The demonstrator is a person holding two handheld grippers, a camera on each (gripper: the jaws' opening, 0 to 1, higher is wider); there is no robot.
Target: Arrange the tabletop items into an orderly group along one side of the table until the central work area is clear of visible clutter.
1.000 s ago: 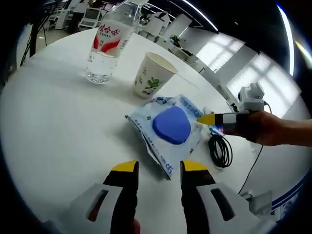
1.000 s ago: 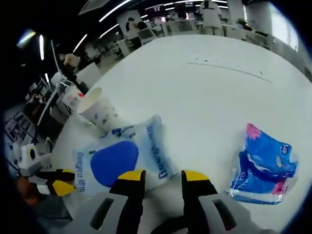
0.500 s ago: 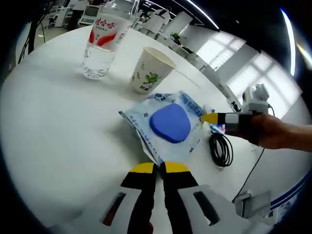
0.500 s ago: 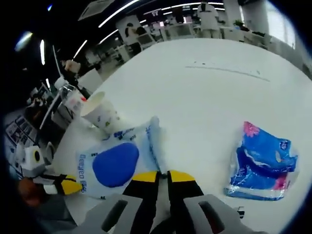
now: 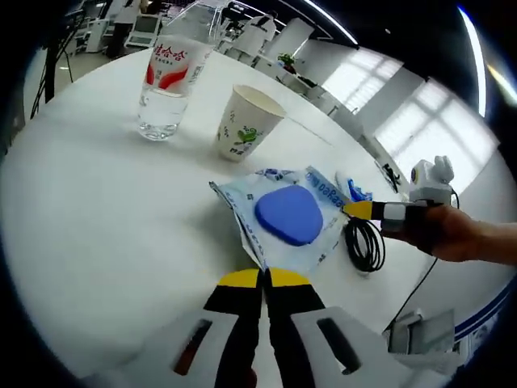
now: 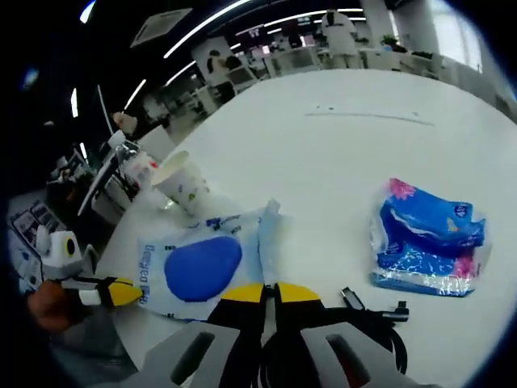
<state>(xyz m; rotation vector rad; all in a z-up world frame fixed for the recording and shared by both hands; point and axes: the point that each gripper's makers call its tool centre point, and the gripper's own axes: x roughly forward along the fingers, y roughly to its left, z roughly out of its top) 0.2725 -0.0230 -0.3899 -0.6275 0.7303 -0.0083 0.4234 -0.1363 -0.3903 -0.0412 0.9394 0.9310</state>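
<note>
A pale blue wet-wipe pack [image 5: 287,214] with a dark blue lid lies on the white round table [image 5: 97,226]. My left gripper [image 5: 262,279] is shut on its near edge. My right gripper [image 5: 359,210], held by a hand, comes in from the right and meets the pack's far edge. In the right gripper view the right gripper [image 6: 269,289] is shut at the edge of the pack [image 6: 202,263], and the left gripper [image 6: 113,293] pinches the opposite side. A paper cup [image 5: 246,121] and a water bottle [image 5: 174,77] stand beyond the pack.
A black coiled cable [image 5: 363,246] lies beside the pack, and shows again under the right jaws as the cable [image 6: 380,311]. A blue tissue packet [image 6: 428,238] lies to the right. The cup [image 6: 184,182] and bottle [image 6: 137,170] stand near the table edge. Office desks lie beyond.
Both grippers went from open to shut at opposite edges of the wipe pack. The pack has shifted slightly toward the cable.
</note>
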